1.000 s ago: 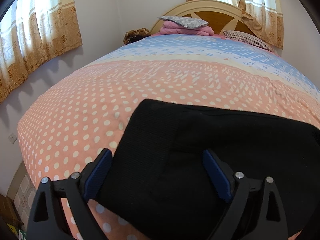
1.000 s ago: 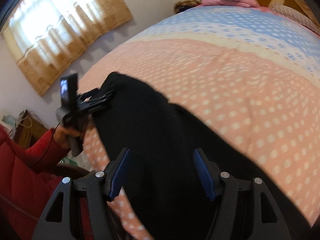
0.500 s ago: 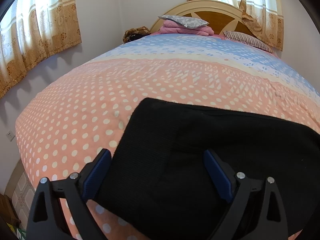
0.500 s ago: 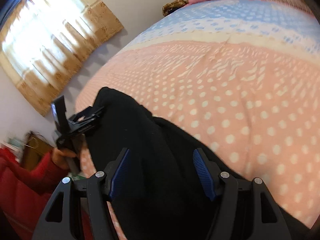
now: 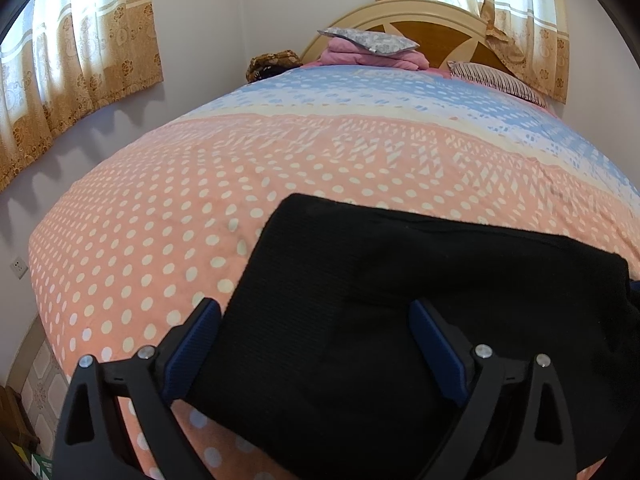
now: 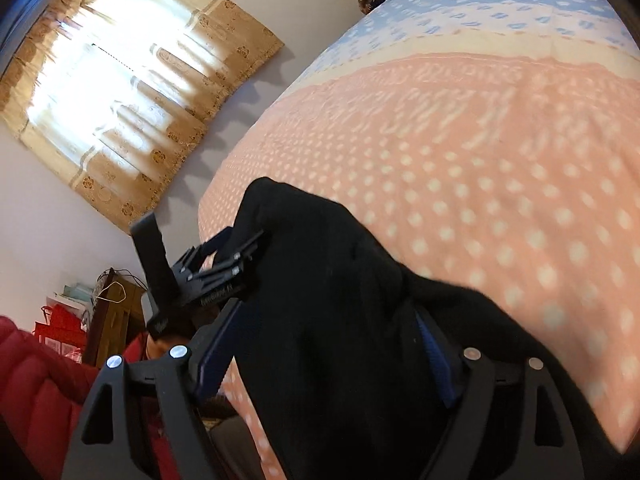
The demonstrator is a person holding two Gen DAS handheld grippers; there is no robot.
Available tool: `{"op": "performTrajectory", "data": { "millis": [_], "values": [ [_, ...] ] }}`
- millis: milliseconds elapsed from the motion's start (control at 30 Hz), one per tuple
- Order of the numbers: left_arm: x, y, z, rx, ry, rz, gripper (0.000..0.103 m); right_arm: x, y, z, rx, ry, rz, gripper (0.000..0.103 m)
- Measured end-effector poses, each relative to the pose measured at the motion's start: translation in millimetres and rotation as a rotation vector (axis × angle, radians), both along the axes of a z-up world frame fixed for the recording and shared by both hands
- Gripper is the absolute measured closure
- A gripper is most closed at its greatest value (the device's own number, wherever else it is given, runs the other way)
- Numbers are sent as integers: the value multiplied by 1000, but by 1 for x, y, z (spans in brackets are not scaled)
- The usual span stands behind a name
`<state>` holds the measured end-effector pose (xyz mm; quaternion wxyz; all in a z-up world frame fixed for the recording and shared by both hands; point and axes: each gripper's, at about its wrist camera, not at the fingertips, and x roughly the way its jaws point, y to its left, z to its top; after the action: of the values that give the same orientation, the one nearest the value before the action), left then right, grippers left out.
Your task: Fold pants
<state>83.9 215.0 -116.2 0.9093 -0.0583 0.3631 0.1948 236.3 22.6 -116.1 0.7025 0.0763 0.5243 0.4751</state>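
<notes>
Black pants (image 5: 400,300) lie folded near the foot of a bed with a pink dotted cover (image 5: 240,168). My left gripper (image 5: 316,344) is open, its blue pads on either side of the left end of the pants, just above the cloth. In the right wrist view the pants (image 6: 340,280) run across the bed edge. My right gripper (image 6: 320,356) is open and straddles the cloth, which bunches up between the fingers. The left gripper (image 6: 236,252) shows there at the far end of the pants.
Folded pink bedding and a grey pillow (image 5: 372,46) sit at the wooden headboard (image 5: 440,32). A striped pillow (image 5: 496,80) lies at the right. Curtains (image 5: 80,60) hang on the left wall. A red jacket sleeve (image 6: 36,380) and a wooden cabinet (image 6: 112,312) are beside the bed.
My right gripper has swung left and lower over the pants, and the cloth now bunches between its fingers. The left gripper has barely moved.
</notes>
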Motion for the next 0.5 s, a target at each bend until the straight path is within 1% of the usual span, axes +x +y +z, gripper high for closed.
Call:
{"op": "performTrajectory", "data": {
  "millis": [67, 167, 233, 267, 300, 333, 367, 400, 467, 500],
  "values": [
    [0, 1, 0, -5, 0, -3, 5, -4, 4, 3, -17, 4, 43, 21],
    [0, 3, -1, -13, -2, -5, 5, -19, -1, 12, -96, -63, 112, 21],
    [1, 4, -1, -19, -3, -4, 4, -27, -14, 17, -118, -85, 151, 21],
    [1, 4, -1, -19, -3, -4, 4, -27, -20, 18, -138, -106, 142, 21],
    [1, 4, -1, -19, -3, -3, 4, -23, -28, 19, -160, -130, 104, 21],
    [1, 5, -1, -19, -4, -4, 4, -15, -35, 19, -156, -131, 51, 21],
    [1, 5, -1, -20, -3, -4, 4, -7, -39, 17, -130, -106, 22, 21],
    [1, 5, -1, -21, -3, -4, 4, 1, -41, 12, -92, -62, 1, 21],
    [1, 4, -1, -23, 0, -4, 4, 3, -34, 8, -89, -54, 15, 21],
    [1, 5, -1, -24, 0, -4, 4, 1, -27, 7, -93, -52, 46, 21]
  ]
}}
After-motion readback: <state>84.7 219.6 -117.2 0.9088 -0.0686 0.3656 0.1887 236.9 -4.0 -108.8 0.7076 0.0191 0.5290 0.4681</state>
